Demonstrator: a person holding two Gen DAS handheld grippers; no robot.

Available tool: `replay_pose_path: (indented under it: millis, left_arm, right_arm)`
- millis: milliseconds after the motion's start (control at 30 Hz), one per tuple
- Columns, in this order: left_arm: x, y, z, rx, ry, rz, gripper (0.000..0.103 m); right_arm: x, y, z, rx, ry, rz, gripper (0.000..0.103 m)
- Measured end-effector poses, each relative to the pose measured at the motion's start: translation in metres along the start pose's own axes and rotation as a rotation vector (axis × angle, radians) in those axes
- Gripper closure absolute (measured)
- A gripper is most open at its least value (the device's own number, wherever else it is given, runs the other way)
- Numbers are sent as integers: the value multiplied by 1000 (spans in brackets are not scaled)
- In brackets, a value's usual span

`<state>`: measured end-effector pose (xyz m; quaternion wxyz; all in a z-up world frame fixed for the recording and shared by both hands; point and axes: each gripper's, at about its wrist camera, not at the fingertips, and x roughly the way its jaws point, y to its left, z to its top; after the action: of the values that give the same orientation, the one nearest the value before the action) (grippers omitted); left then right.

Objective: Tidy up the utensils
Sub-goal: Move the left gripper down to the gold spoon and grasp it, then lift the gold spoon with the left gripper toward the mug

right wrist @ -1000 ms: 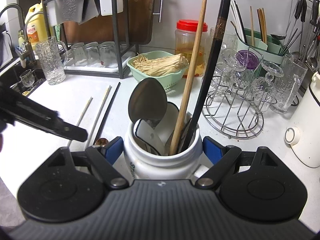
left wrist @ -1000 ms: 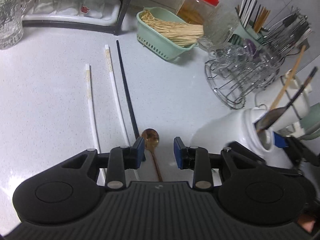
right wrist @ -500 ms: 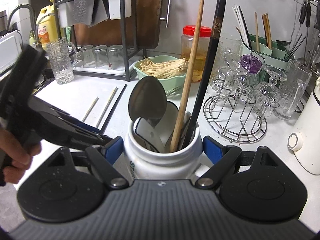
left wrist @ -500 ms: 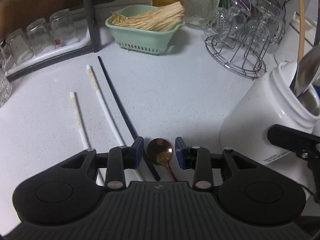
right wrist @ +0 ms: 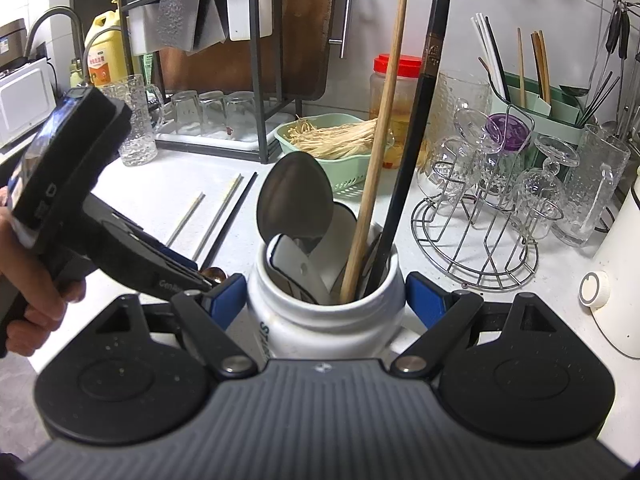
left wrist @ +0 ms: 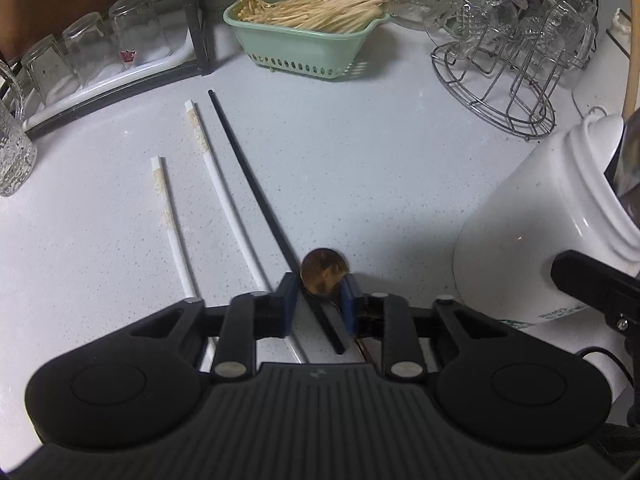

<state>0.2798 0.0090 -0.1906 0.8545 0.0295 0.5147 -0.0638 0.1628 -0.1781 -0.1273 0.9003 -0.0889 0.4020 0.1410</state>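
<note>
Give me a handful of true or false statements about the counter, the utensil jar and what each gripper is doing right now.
1. The left gripper has its jaws around the copper spoon. True; they have just been closing on its bowl.
2. The white jar is empty. False; it holds spoons and two long sticks.
3. Two white chopsticks and a black chopstick lie on the counter. True.
4. The right gripper holds a chopstick. False; its jaws flank the jar.
5. The green basket is empty. False; it holds pale strands.

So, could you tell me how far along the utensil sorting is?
Done: spoons and two chopsticks stand in the white jar, held by the right gripper. In hand: the left gripper has just been closing around the copper spoon. Left: three chopsticks on the counter.
</note>
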Motion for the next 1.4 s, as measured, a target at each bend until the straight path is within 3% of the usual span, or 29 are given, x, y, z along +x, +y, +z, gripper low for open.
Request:
replay_pose_path:
  millis: [100, 200, 300, 667, 1400]
  left_arm:
    - [-1, 2, 0, -20, -1, -7, 83]
    - [-5, 7, 2, -49, -13, -17, 96]
    - [-10, 8, 2, -55, -24, -14, 100]
    - [-39, 5, 1, -69, -101, -29, 102]
    - [-130, -8, 38, -70, -320, -123, 102]
  right_arm:
    - [0, 0, 0, 1, 0, 1, 15]
    - [0, 0, 0, 0, 0, 2, 15]
    - [-1, 0, 0, 1, 0, 2, 15]
    - [0, 0, 0, -2, 1, 4, 15]
    - [10, 9, 8, 35, 10, -48, 15]
